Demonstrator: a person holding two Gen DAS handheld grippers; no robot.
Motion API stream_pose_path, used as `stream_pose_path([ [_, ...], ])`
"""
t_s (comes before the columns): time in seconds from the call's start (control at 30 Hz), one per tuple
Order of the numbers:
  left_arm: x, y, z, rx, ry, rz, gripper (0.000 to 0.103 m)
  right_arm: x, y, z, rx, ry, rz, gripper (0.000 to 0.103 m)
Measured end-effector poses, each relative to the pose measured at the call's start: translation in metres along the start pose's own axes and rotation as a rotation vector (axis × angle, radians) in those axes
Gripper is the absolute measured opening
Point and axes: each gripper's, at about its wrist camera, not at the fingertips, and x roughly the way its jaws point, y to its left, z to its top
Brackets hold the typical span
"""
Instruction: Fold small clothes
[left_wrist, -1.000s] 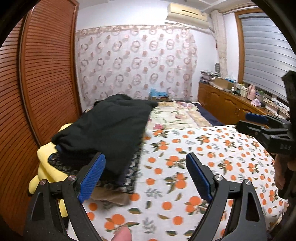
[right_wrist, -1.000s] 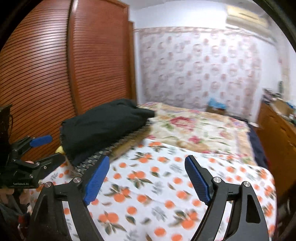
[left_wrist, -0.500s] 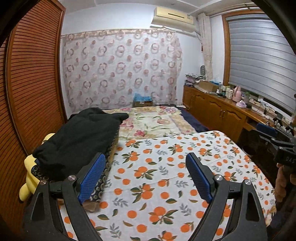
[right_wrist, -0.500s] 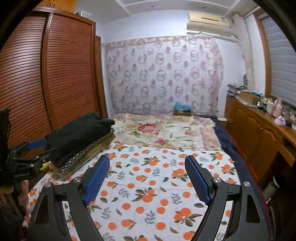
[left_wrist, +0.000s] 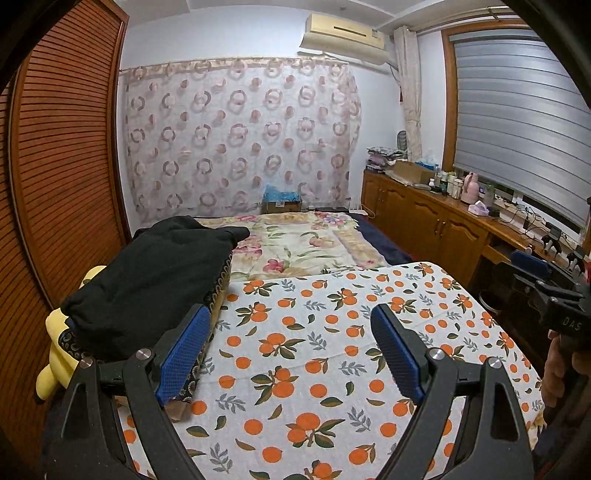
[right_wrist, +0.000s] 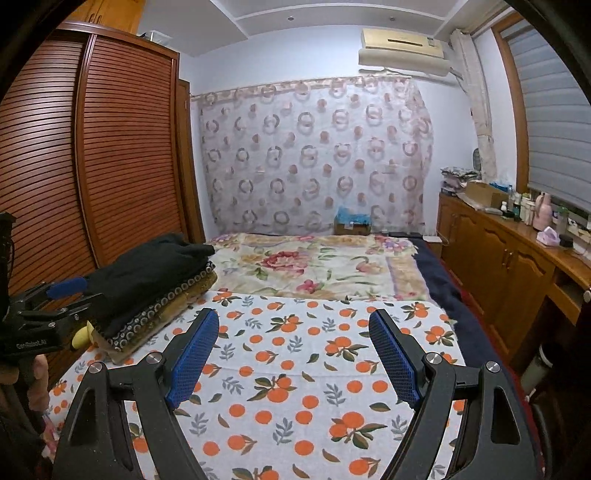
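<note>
A stack of folded clothes lies at the left edge of the orange-print cloth (left_wrist: 314, 354), with a black garment (left_wrist: 155, 273) on top, a dark patterned piece (left_wrist: 218, 291) under it and a yellow item (left_wrist: 55, 347) at the bottom. The stack also shows in the right wrist view (right_wrist: 147, 280). My left gripper (left_wrist: 288, 350) is open and empty, above the cloth just right of the stack. My right gripper (right_wrist: 293, 350) is open and empty above the cloth's (right_wrist: 295, 387) middle. Each gripper appears at the edge of the other's view.
A floral bedspread (left_wrist: 295, 243) lies beyond the orange cloth. A brown slatted wardrobe (left_wrist: 62, 184) stands on the left. A wooden cabinet (left_wrist: 443, 225) with bottles runs along the right under a window blind. A patterned curtain (left_wrist: 240, 147) hangs at the back.
Both grippers have pulled back and up from the stack of clothes. The views now take in more of the room. Both stay open and empty.
</note>
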Motion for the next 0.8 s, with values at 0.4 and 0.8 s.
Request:
stream_pose_path([
  [0.4,-0.001,-0.001,0.000,0.002,-0.004,0.002,0.089,0.001,-0.009,-0.005,-0.009,-0.009,0.001,0.085],
  [0.8,-0.001,-0.001,0.000,0.003,-0.005,0.001,0.089,0.001,-0.012,-0.007,-0.013,-0.014,0.001,0.085],
])
